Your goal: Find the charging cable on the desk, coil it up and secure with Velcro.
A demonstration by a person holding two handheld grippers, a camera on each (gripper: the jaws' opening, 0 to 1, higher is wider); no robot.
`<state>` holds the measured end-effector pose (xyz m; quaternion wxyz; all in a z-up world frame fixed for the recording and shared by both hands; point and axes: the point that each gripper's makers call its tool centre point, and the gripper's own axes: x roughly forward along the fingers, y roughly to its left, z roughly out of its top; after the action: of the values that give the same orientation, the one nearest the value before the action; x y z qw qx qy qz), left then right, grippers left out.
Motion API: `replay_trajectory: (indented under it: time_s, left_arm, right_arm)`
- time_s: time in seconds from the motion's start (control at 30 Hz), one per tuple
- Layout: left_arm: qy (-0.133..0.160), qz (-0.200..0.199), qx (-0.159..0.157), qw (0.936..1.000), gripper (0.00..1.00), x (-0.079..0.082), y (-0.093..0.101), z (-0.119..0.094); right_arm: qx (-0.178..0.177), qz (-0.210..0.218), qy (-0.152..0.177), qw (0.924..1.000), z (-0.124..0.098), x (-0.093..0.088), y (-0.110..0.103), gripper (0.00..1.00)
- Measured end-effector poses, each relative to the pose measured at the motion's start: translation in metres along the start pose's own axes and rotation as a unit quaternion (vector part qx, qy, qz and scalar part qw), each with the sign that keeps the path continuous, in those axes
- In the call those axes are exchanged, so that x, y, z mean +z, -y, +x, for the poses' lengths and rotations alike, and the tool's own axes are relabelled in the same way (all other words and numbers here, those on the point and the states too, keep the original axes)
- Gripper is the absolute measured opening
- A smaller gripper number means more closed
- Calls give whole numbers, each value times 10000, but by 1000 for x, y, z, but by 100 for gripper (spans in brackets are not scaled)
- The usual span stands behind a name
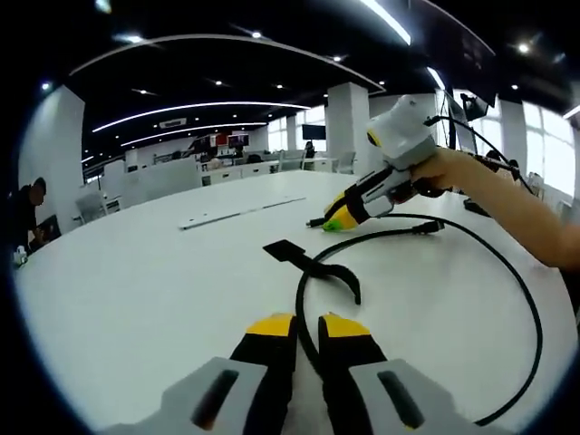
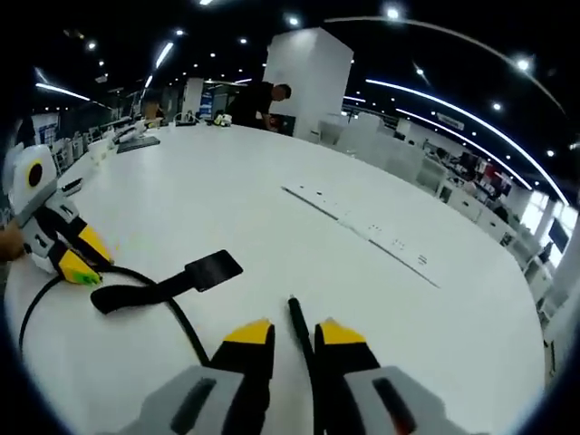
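Observation:
The black charging cable (image 1: 381,235) lies in a wide loop on the white desk (image 1: 136,272). My left gripper (image 1: 309,328) is shut on it, the cable running up between the yellow fingertips. A black Velcro strap (image 1: 313,265) hangs from the cable just ahead. My right gripper (image 1: 337,220), held by a hand, grips the cable near its plug end. In the right gripper view, my right gripper (image 2: 294,332) is shut on the cable (image 2: 186,328), whose tip pokes out ahead. The strap (image 2: 210,270) lies flat to the left, and the left gripper (image 2: 80,270) holds the cable there.
A long flat white strip (image 1: 240,213) lies across the desk's middle (image 2: 362,222). Other black items (image 1: 476,207) sit near the far right edge. A person (image 2: 258,100) stands beyond the desk, another person (image 1: 27,213) at the left, with pillars and office desks behind.

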<state>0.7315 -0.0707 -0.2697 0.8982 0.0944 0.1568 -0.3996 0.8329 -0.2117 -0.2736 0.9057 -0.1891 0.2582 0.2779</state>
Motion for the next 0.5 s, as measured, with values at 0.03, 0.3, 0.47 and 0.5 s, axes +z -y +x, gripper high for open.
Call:
replay_trajectory:
  time_s: [0.03,0.3,0.47,0.5]
  left_arm:
    - [2,11,0,10000,11,0,0,0]
    - [11,1,-3,10000,11,0,0,1]
    - [15,-5,-2,10000,11,0,0,1]
    - [17,-2,-2,10000,11,0,0,1]
  right_arm:
    - [13,23,14,10000,0,0,0,19]
    - [-91,-101,23,9999,2,0,4,19]
    - [-95,-159,58,9998,4,1,5,18]
    - [-84,-168,61,9998,4,1,4,17]
